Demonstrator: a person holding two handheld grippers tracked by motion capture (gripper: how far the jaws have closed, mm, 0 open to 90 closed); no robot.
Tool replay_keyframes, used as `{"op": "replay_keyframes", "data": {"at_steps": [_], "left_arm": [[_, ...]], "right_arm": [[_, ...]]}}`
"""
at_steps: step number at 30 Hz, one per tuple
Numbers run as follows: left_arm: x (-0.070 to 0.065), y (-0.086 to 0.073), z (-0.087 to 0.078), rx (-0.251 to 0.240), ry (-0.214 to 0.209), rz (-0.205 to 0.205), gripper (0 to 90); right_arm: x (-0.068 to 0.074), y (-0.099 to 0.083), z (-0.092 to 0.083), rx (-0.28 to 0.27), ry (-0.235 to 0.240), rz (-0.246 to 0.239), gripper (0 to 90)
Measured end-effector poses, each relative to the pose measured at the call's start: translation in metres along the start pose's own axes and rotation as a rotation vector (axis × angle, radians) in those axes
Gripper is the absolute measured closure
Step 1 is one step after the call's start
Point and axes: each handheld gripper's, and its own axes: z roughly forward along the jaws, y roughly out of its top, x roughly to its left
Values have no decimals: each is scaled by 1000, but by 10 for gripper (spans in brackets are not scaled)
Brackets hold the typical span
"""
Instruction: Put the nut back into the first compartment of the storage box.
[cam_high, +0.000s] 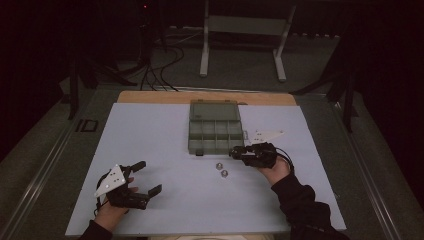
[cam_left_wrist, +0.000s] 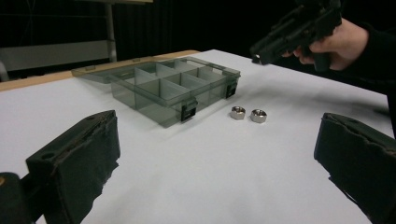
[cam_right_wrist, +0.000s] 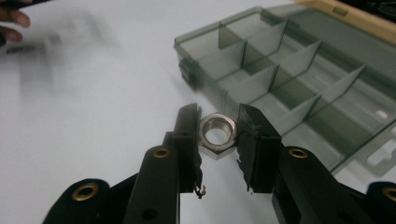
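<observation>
the right gripper is pinching a steel nut between its two black jaws, seen at the centre of the right gripper view, the nut's bore facing the camera and its flats pressing against the pads. in the high view that gripper is sitting right of centre, its tips pointing toward the left of the frame and hovering just off the lower right corner of the open compartment box. the relation that matters is this one: the box is lying up and to the right of the nut in the right gripper view, its nearest compartment just beyond the jaw tips, so the carry looks like a short reach over the near wall. two more nuts are lying loose on the white mat, below the box and just left of the right hand. the left gripper is resting at the lower left of the high view, jaws spread wide and holding nothing, well apart from the box; the right hand is clearly the nearer one.
</observation>
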Motion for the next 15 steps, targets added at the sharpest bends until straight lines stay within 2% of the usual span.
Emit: {"op": "replay_keyframes", "data": {"at_steps": [15], "left_arm": [[-2, -1, 3, 18, -18, 5, 10]], "right_arm": [[-5, 47, 15, -54, 13, -18, 702]]}}
